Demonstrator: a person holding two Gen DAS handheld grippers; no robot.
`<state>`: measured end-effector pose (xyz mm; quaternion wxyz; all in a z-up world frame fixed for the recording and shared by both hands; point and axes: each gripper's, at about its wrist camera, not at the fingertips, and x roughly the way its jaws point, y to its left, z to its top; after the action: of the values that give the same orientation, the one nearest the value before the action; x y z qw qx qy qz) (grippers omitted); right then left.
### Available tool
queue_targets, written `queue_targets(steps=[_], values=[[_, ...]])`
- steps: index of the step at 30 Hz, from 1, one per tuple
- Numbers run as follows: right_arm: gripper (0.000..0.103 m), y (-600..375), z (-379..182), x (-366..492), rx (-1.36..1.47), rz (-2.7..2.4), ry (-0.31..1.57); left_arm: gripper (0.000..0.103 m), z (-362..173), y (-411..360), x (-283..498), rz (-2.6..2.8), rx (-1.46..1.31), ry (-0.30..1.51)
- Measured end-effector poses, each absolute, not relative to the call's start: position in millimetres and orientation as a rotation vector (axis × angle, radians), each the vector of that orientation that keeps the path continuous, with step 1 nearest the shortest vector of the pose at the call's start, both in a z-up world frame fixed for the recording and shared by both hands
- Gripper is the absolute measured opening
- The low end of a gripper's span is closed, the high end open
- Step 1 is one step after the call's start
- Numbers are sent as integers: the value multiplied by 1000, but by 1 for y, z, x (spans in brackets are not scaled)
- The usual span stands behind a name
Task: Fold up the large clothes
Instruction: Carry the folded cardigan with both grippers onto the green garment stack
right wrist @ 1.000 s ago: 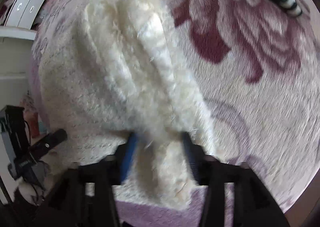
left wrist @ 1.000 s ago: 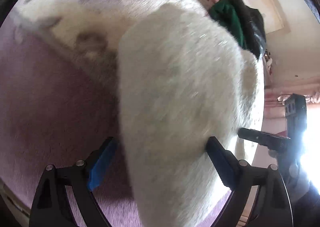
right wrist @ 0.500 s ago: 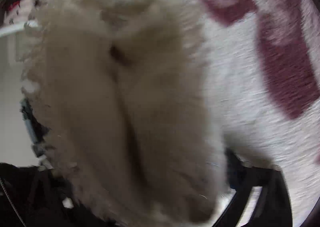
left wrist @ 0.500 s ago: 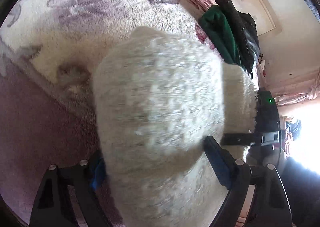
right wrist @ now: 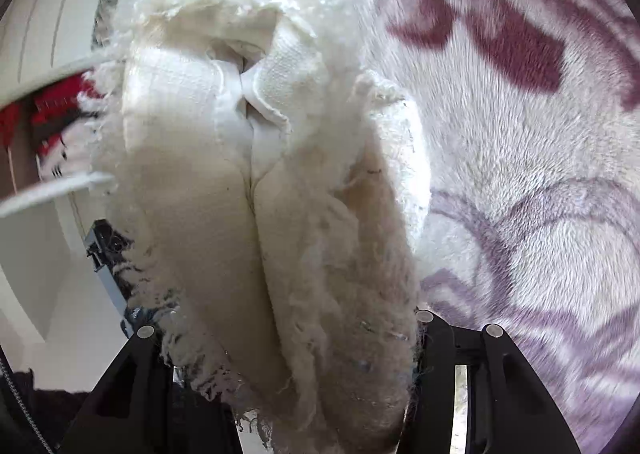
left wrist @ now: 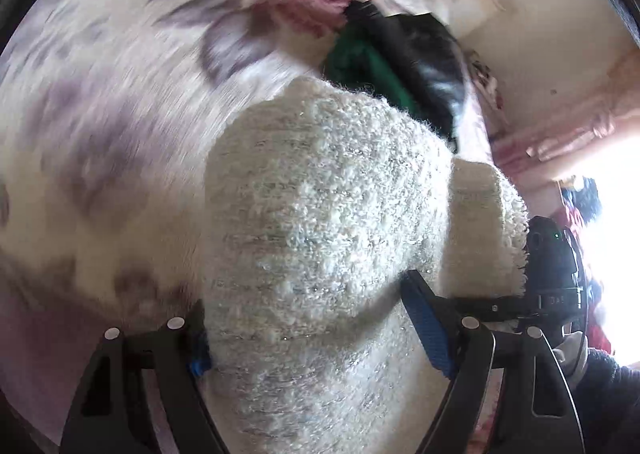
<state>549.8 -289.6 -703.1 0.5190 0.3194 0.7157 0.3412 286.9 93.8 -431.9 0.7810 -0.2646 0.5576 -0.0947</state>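
Hands should travel level: left gripper (left wrist: pixel 316 330) and right gripper (right wrist: pixel 288 338) each pinch the lifted sweater (left wrist: pixel 332 222), bed (right wrist: pixel 540 134) at 3 o'clock.

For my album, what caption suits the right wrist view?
Hand-held gripper lifting a fluffy cream sweater above a purple floral blanket.
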Motion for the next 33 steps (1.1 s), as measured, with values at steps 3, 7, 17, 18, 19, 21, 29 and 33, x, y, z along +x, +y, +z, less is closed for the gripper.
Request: queue_targets(steps=[3,7,17,18,19,21,29,33], values=[[52,-301,-665,564,811,780,1655,79,-400,85,329,-264,-538,1205],[52,-332,-615,609,820,715,1588,79,-360,70,397,-332,-499,1205],[52,-378,-521,820,798,558,1435,79,-318,27,624,-447,-459,1160],[52,-381,-522,846,790,555,1431,79,-324,23,646,-455,-457,1161],[52,-383,-525,869,793,545,1423,79,-334,19,668,-455,-448,1170],[52,-390,-541,919,777,529,1432,79,-362,12,703,-449,-434,1194],[61,-419,-649,1024,785,456,1500,83,-469,3,769,-479,-412,1346],[77,-421,-648,1034,750,430,1519,83,-449,-4,761,-448,-323,1321]])
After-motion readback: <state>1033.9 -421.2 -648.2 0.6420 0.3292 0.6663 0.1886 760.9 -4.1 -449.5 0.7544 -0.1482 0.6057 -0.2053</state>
